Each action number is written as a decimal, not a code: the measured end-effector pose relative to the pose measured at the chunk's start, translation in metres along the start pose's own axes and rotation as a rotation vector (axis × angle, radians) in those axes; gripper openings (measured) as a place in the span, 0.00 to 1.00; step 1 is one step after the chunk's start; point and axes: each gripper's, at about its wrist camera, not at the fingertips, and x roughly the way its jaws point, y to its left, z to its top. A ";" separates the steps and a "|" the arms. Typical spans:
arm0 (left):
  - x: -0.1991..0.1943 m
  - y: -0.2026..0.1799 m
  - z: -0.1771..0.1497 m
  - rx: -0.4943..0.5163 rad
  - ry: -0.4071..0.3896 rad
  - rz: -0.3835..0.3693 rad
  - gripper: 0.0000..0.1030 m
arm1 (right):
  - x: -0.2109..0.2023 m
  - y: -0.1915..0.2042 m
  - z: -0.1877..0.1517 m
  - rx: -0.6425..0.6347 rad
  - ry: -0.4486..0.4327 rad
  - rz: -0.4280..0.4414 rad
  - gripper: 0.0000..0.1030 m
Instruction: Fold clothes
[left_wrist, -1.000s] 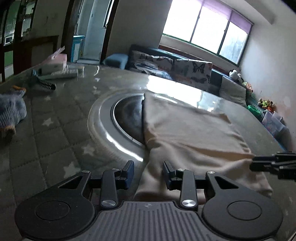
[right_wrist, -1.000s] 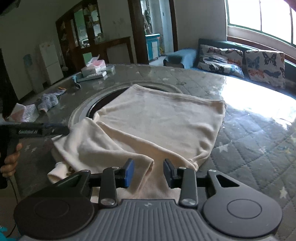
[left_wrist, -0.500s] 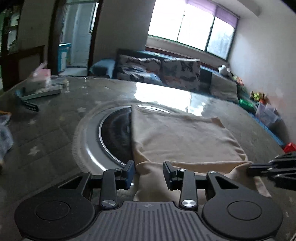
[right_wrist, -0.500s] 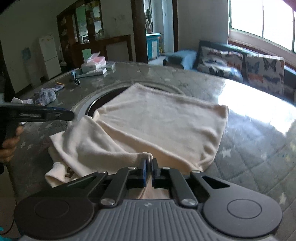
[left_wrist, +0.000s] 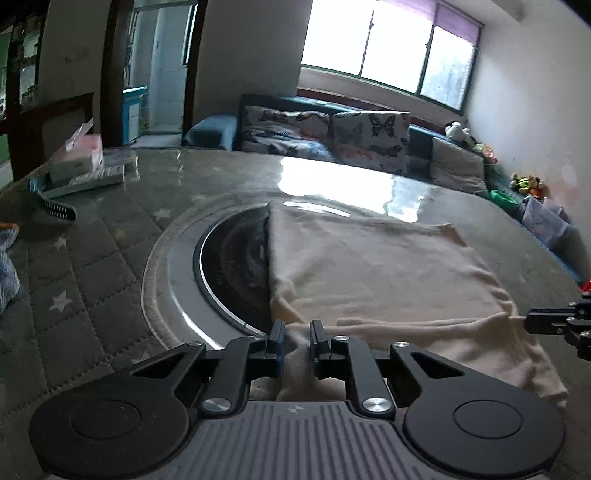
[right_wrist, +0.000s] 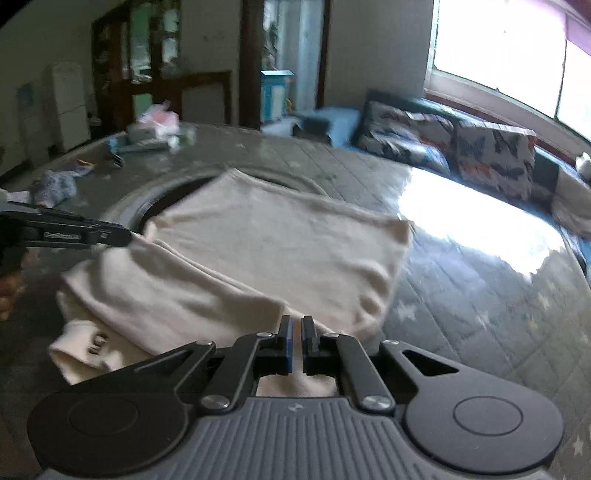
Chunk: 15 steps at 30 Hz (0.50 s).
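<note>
One cream knitted garment (left_wrist: 373, 273) lies on one grey quilted worktop with pale stars (left_wrist: 92, 266), which has one round dark inset with a metal ring (left_wrist: 229, 266). Two black tongs are at work: the left tongs (left_wrist: 296, 334) and the right tongs (right_wrist: 296, 328). Toward the worktop's far edge sit one pink-topped tissue box (left_wrist: 79, 157), one black comb (left_wrist: 57, 208) and one crumpled blue-grey cloth (right_wrist: 53, 186). Two butterfly-print cushions (left_wrist: 369, 138) rest on one dark sofa (left_wrist: 421, 136).
</note>
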 end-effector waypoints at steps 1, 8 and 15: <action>-0.003 -0.002 0.002 0.008 -0.011 -0.001 0.17 | -0.002 0.004 0.003 -0.014 -0.014 0.013 0.05; 0.001 -0.023 0.005 0.073 0.005 -0.086 0.17 | 0.027 0.020 0.012 -0.060 0.016 0.119 0.06; 0.007 -0.018 -0.005 0.080 0.041 -0.083 0.19 | 0.035 0.012 0.004 -0.026 0.052 0.116 0.07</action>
